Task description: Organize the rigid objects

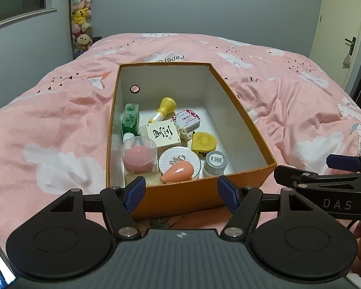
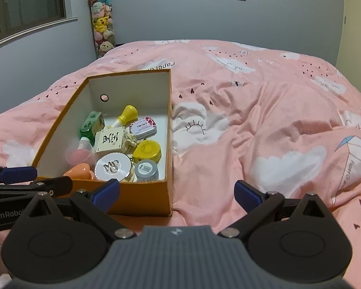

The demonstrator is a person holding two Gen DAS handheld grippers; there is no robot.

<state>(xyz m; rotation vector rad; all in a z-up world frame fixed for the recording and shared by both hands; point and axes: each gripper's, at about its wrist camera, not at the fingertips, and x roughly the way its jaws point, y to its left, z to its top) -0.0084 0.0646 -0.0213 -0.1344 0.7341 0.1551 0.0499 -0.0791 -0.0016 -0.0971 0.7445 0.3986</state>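
Observation:
An orange cardboard box (image 1: 243, 110) with a white inside sits on the pink bed; it also shows in the right wrist view (image 2: 144, 200). It holds several small items: a green bottle (image 1: 130, 118), a yellow-capped bottle (image 1: 164, 109), a white calligraphy box (image 1: 161, 134), a yellow tape measure (image 1: 203, 142), a round white compact (image 1: 179, 161), a pink egg-shaped piece (image 1: 178, 174), a grey jar (image 1: 215, 162) and a pink cup (image 1: 139, 155). My left gripper (image 1: 181, 192) is open and empty at the box's near wall. My right gripper (image 2: 177, 192) is open and empty, just right of the box.
The pink quilt (image 2: 264, 120) with cloud prints covers the bed, rumpled right of the box. A tall clear tube of plush toys (image 1: 81, 19) stands in the far left corner. A door (image 1: 344, 24) is at the far right.

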